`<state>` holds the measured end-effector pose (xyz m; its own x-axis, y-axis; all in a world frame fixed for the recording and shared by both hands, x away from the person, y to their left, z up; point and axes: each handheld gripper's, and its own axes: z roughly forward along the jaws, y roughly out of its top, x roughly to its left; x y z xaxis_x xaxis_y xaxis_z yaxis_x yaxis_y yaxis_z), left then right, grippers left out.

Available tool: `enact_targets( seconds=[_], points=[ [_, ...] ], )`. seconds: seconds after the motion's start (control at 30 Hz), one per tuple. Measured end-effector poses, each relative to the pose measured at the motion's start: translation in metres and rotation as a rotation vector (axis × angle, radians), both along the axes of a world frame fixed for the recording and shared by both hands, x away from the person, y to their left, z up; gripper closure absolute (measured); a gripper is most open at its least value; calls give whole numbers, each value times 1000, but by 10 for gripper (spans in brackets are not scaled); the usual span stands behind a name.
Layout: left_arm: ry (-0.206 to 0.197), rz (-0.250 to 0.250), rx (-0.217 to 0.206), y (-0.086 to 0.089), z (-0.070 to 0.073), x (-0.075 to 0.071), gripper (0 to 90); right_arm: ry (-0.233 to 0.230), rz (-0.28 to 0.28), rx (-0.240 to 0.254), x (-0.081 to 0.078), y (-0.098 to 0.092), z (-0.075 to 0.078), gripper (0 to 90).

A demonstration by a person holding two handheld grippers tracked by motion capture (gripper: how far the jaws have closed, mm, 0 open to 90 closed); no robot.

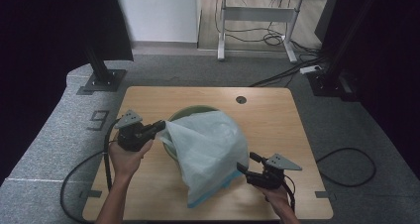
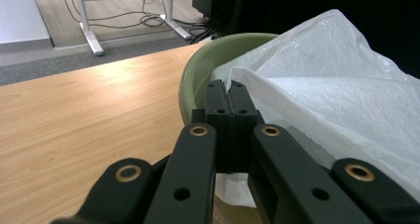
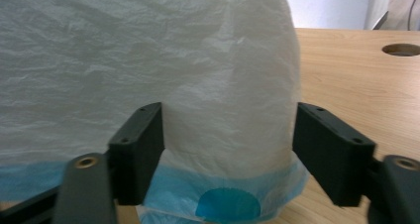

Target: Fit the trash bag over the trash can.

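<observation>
A pale green bowl (image 1: 184, 113) (image 2: 197, 76) sits mid-table with a white plastic bag (image 1: 208, 149) (image 2: 337, 85) (image 3: 148, 60) draped over it. The bag's blue hem (image 1: 210, 195) (image 3: 228, 199) lies on the table toward the front. My left gripper (image 1: 163, 125) (image 2: 229, 92) is at the bowl's left rim, shut on the bag's upper edge. My right gripper (image 1: 247, 162) (image 3: 233, 144) is low at the bag's right side, open. The bag's lower bulge sits between its two pads without being pinched.
The wooden table (image 1: 277, 120) has a round cable hole (image 1: 241, 99) (image 3: 401, 49) at the back. On the floor behind are black stand bases (image 1: 101, 80), a desk frame (image 1: 257, 16) and loose cables (image 1: 346, 167).
</observation>
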<state>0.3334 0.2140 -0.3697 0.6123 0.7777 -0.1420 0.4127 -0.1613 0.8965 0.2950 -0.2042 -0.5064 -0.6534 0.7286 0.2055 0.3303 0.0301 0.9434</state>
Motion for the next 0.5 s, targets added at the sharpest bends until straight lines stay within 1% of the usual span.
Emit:
enact_targets(
  seconds=[0.03,0.07,0.13,0.17,0.3,0.37,0.5],
  points=[
    [-1,2,-3,0,0,0,896,1,4,0,2,1,0,334],
    [-2,4,-6,1,-1,0,896,1,17,-1,4,2,-1,396],
    [-1,7,-11,1,-2,0,896,1,59,6,7,4,-2,561],
    [0,7,-12,1,-2,0,896,-7,76,3,8,6,-3,652],
    [-1,1,-8,0,-2,0,896,-34,86,-5,7,9,0,832],
    [-1,-2,-8,-1,-3,0,896,-42,75,0,5,7,3,887],
    [-4,-10,-6,-4,-4,1,896,-56,56,9,2,-2,11,888]
  ],
)
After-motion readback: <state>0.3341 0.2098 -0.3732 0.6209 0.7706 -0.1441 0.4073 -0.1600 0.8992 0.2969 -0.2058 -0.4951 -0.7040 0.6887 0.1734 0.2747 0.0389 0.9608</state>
